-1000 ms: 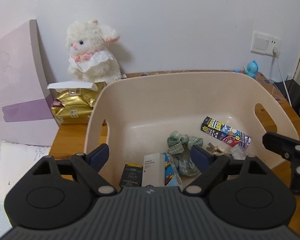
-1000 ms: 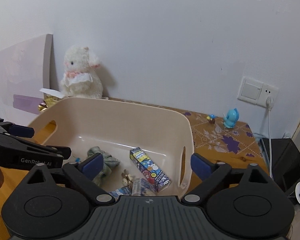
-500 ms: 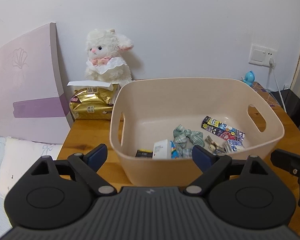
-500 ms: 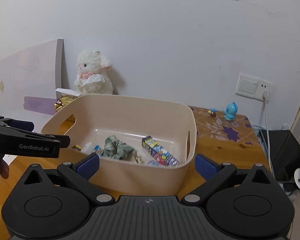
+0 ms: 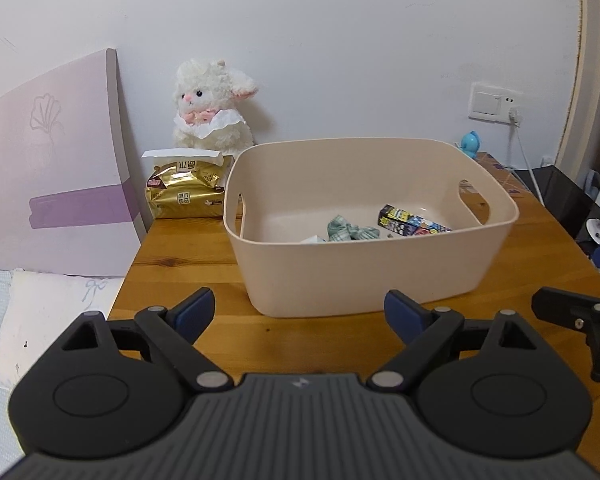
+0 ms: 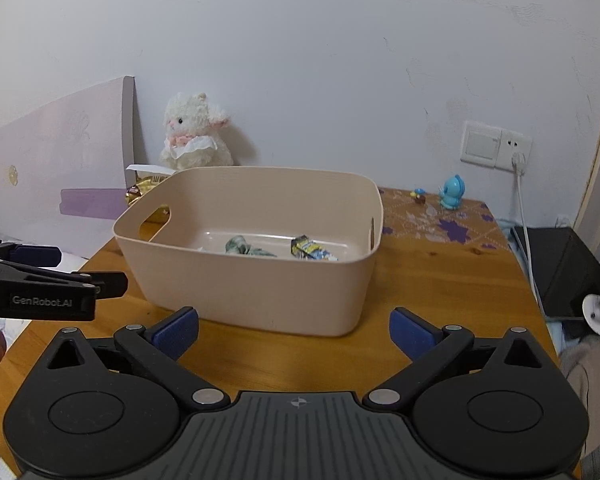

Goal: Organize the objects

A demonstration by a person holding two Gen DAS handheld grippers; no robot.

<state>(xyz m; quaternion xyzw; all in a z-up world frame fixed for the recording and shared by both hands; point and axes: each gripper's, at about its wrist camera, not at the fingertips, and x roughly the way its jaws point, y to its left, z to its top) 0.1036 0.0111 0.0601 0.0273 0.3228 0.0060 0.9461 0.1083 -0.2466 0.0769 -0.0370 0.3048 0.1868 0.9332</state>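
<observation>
Beige plastic storage bin (image 5: 364, 264) sits mid-table in the left wrist view, a checked scrunchie (image 5: 350, 232) and patterned carton (image 5: 410, 222) inside; the left gripper (image 5: 300, 312) hangs spread and empty before it. From the right wrist, the right gripper (image 6: 294, 326) is likewise spread and empty. Anything added should drop over the near rim, clear of the handles.

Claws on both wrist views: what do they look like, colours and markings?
Both match: the left claw and right claw have black linkage arms with silver pivot pins, blue fingertip pads, round black housings and a ribbed grey body. The left one's side reads GenRobot.AI in white. No cables visible.
</observation>
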